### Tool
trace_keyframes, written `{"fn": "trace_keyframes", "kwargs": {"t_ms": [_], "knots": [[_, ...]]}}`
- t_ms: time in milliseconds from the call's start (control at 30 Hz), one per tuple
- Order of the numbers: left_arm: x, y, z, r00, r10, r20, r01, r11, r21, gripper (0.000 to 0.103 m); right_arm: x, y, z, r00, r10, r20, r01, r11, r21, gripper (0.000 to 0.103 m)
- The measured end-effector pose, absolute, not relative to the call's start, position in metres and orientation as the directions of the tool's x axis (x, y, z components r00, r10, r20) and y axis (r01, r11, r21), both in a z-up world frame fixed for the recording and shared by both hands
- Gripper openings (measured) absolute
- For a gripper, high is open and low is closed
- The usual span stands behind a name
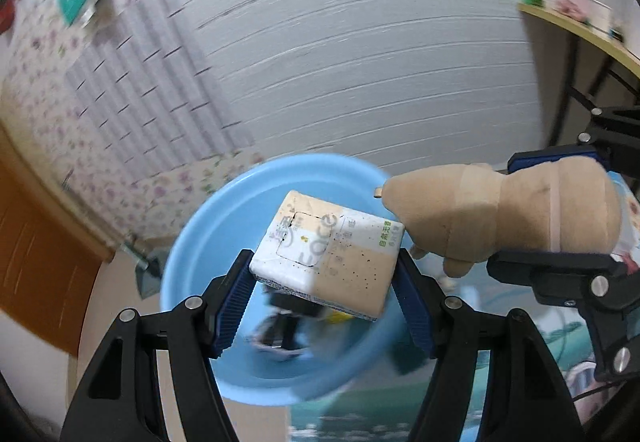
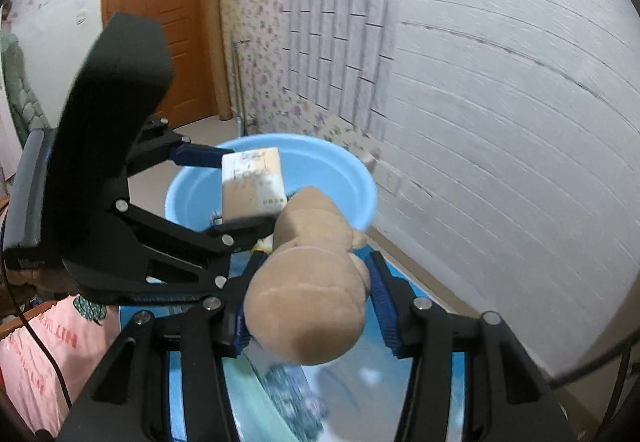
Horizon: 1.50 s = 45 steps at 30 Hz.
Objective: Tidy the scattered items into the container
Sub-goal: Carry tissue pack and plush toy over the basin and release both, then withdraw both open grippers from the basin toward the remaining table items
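My left gripper (image 1: 324,274) is shut on a white and tan tissue pack (image 1: 332,254) and holds it tilted above a light blue basin (image 1: 192,242). Dark items lie blurred in the basin's bottom. My right gripper (image 2: 308,298) is shut on a tan plush toy (image 2: 308,306), held just right of the tissue pack near the basin's rim. In the right wrist view the basin (image 2: 352,178) lies ahead, with the left gripper (image 2: 240,186) and tissue pack (image 2: 252,182) over it. In the left wrist view the plush toy (image 1: 500,210) and the right gripper (image 1: 560,210) are at the right.
A white panelled wall and a floral wallpapered wall stand behind the basin. A wooden door (image 2: 160,22) is at the far left. A shelf (image 1: 580,30) with small items is at the upper right. A blue patterned mat (image 2: 280,394) lies below the grippers.
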<state>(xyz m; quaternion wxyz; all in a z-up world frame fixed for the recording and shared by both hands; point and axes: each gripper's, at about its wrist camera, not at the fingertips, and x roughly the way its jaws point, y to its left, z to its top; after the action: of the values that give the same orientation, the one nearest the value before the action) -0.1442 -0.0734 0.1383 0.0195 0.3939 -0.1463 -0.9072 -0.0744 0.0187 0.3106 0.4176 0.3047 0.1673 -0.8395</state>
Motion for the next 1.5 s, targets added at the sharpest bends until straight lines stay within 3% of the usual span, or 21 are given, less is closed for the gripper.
{"fn": "trace_keyframes", "kwargs": {"t_ms": [533, 1167, 1300, 1500], "knots": [[-0.162, -0.115, 0.089, -0.627, -0.195, -0.754, -0.005, -0.967, 0.254, 0.068, -0.104, -0.037, 0.267, -0.39, -0.575, -0.719, 0.826, -0.564, 0.003, 0.049], [-0.161, -0.123, 0.094, -0.615, -0.24, -0.751, 0.086, -0.967, 0.238, 0.07, -0.12, -0.071, 0.28, -0.38, -0.608, -0.698, 0.827, -0.561, 0.039, 0.049], [-0.159, -0.124, 0.095, -0.612, -0.242, -0.753, 0.096, -0.968, 0.233, 0.072, -0.122, -0.071, 0.27, -0.355, -0.603, -0.715, 0.817, -0.572, 0.076, 0.055], [-0.155, -0.124, 0.098, -0.616, -0.243, -0.749, 0.101, -0.968, 0.232, 0.072, -0.116, -0.059, 0.274, -0.374, -0.617, -0.693, 0.808, -0.583, 0.083, 0.056]]}}
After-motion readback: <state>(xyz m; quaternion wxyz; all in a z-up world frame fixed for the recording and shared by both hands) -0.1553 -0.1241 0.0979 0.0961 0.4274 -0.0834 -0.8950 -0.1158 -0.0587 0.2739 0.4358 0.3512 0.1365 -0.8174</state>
